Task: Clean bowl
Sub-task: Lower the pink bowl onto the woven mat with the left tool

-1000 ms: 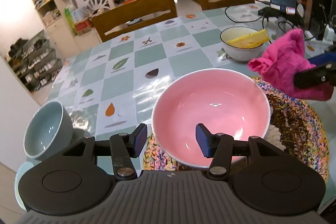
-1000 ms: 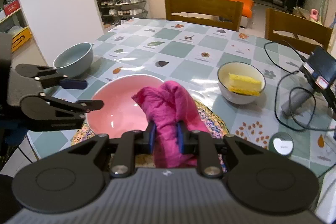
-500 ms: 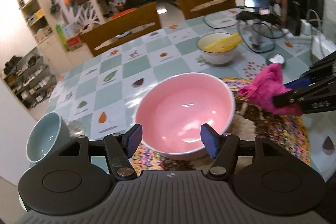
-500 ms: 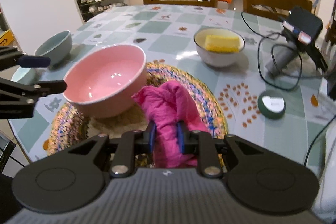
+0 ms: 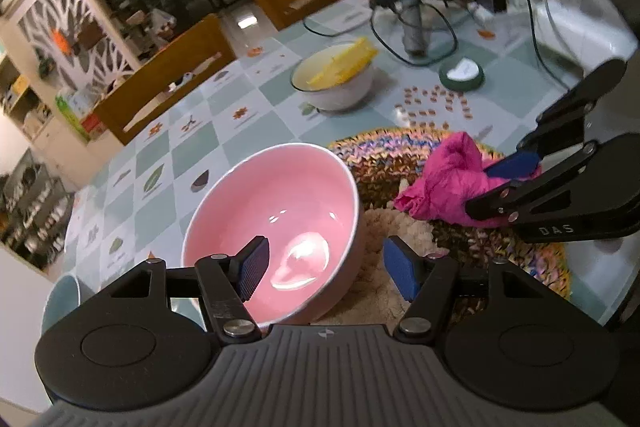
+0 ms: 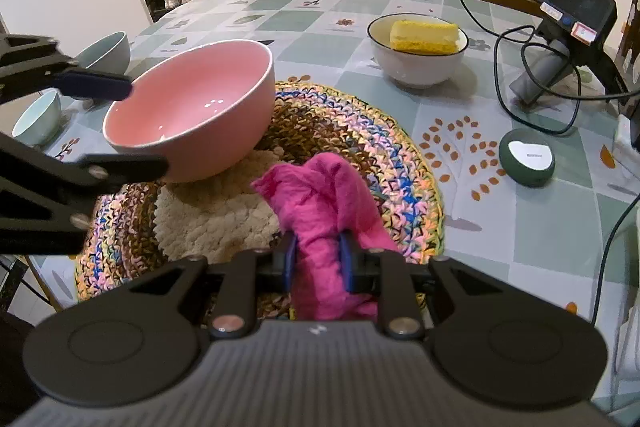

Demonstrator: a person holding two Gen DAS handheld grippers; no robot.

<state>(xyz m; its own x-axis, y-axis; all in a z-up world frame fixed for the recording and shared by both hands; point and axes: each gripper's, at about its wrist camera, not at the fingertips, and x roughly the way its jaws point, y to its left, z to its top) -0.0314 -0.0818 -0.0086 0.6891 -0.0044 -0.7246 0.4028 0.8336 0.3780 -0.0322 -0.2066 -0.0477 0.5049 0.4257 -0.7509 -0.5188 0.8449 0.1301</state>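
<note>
A pink bowl (image 5: 280, 195) (image 6: 192, 107) stands on the left part of a round woven mat (image 5: 400, 155) (image 6: 360, 131). My left gripper (image 5: 326, 263) (image 6: 120, 125) is open at the bowl's near side. One pad sits over the bowl's inside and the other outside its wall, and neither presses on it. My right gripper (image 6: 318, 255) (image 5: 496, 183) is shut on a bunched magenta cloth (image 6: 324, 195) (image 5: 444, 183). It holds the cloth low over the mat, to the right of the bowl and apart from it.
A white bowl (image 6: 416, 67) with a yellow sponge (image 6: 424, 35) stands behind the mat. Two grey-blue bowls (image 6: 108, 51) (image 6: 38, 115) sit at the left table edge. A round green device (image 6: 526, 157), cables and a screen on a stand (image 6: 572, 11) crowd the right side.
My left gripper's jaws have widened, and it has rolled and shifted so the bowl's near wall lies between the pads. The right gripper has sunk with the cloth toward the mat.
</note>
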